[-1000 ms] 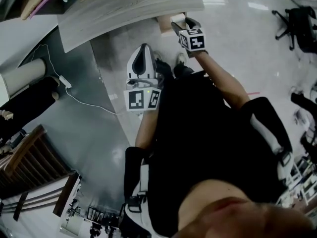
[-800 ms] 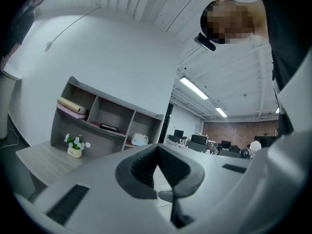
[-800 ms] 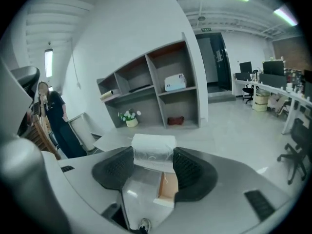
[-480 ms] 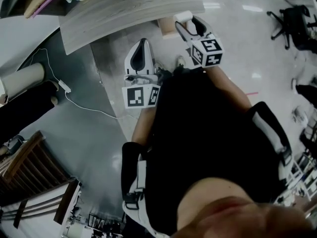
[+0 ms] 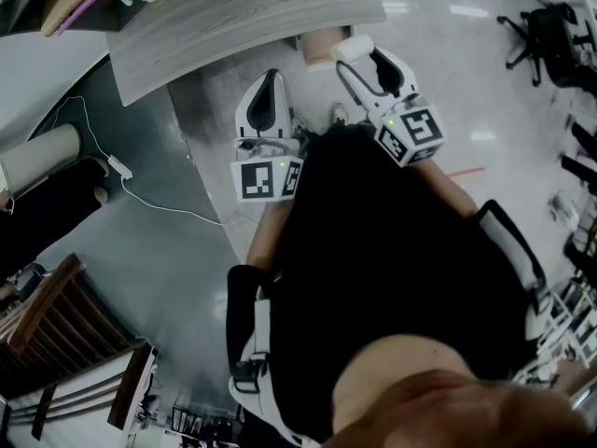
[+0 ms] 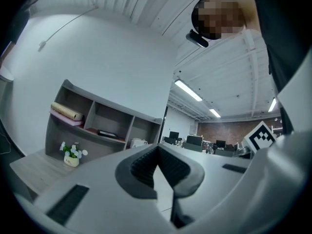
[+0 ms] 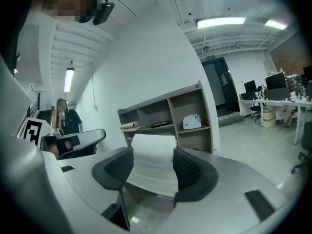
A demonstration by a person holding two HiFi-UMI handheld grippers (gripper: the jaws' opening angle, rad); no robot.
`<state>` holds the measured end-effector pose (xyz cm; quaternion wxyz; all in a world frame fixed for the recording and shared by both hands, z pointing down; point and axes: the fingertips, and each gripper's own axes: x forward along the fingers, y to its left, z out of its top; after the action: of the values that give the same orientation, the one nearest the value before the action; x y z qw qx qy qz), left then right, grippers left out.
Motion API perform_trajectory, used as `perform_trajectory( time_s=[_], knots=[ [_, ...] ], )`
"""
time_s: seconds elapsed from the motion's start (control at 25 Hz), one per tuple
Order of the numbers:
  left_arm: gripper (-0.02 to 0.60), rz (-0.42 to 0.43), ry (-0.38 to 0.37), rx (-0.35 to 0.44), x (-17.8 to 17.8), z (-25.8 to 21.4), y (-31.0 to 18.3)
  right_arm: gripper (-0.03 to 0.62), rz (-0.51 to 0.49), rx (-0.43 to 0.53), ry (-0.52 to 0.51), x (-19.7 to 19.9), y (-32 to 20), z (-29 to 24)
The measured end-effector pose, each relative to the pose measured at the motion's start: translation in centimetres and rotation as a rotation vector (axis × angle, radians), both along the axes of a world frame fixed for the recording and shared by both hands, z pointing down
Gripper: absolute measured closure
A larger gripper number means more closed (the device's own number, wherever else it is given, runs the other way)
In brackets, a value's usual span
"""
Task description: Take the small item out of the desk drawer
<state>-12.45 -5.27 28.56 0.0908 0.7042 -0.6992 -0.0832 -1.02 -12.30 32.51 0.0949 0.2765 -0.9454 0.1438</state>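
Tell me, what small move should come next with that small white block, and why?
Probably raise the right gripper up and clear of the desk edge. Its jaws are shut on the small white block, which the head view shows right beside the tan drawer poking out under the grey wood-grain desktop, so it is hardly clear. The left gripper is shut and empty.

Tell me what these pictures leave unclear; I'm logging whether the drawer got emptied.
- Drawer interior: head view, the desk top covers most of it; neither gripper view shows it.
- White item in the right gripper: its identity; jaws cover its sides, too small in head view.
- Objects on the shelf: both gripper views, too small to name.
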Motion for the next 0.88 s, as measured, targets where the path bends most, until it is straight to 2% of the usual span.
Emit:
perform_trajectory(
  time_s=[0.88],
  knots=[
    [0.584, 0.039, 0.000, -0.002, 0.9, 0.3, -0.3, 0.345, 0.024, 0.026, 0.009, 1.0, 0.2, -0.2]
  ],
)
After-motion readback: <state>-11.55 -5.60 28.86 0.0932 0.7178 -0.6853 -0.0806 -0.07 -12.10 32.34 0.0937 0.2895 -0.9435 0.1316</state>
